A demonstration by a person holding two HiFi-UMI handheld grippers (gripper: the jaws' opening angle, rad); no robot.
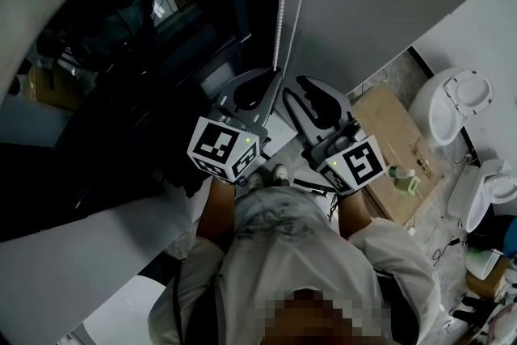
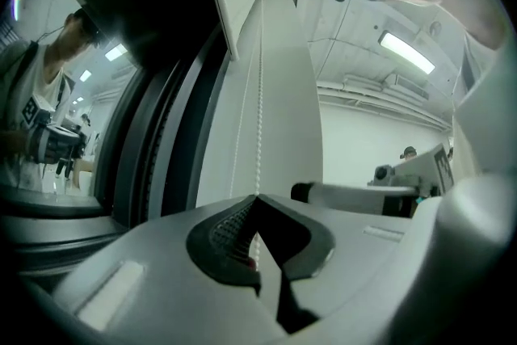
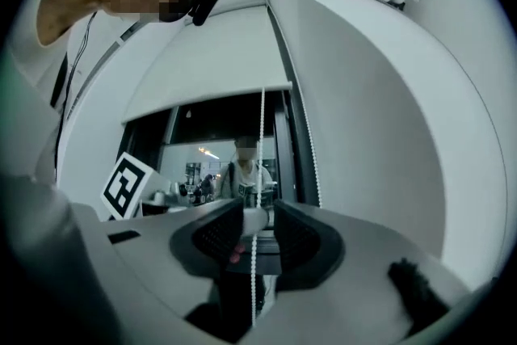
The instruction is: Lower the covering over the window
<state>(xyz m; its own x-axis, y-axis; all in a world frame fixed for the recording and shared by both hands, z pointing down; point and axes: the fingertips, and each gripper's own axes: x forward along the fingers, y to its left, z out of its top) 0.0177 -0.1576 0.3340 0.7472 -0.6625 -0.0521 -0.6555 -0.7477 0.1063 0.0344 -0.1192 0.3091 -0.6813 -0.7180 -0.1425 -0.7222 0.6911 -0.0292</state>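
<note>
The right gripper (image 3: 257, 232) has its jaws apart, the bead cord (image 3: 262, 143) hanging between them.

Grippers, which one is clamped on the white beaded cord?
The left gripper: its jaws are shut on the white beaded cord. The right gripper has its jaws apart, cord hanging between them.

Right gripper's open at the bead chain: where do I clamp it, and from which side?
Probably the run of bead chain already hanging between the right gripper's open jaws; the left gripper is shut on the bead chain. It hangs thin and vertical, so close level and head-on, one pad each side, clear of the second strand at right in the right gripper view.
</note>
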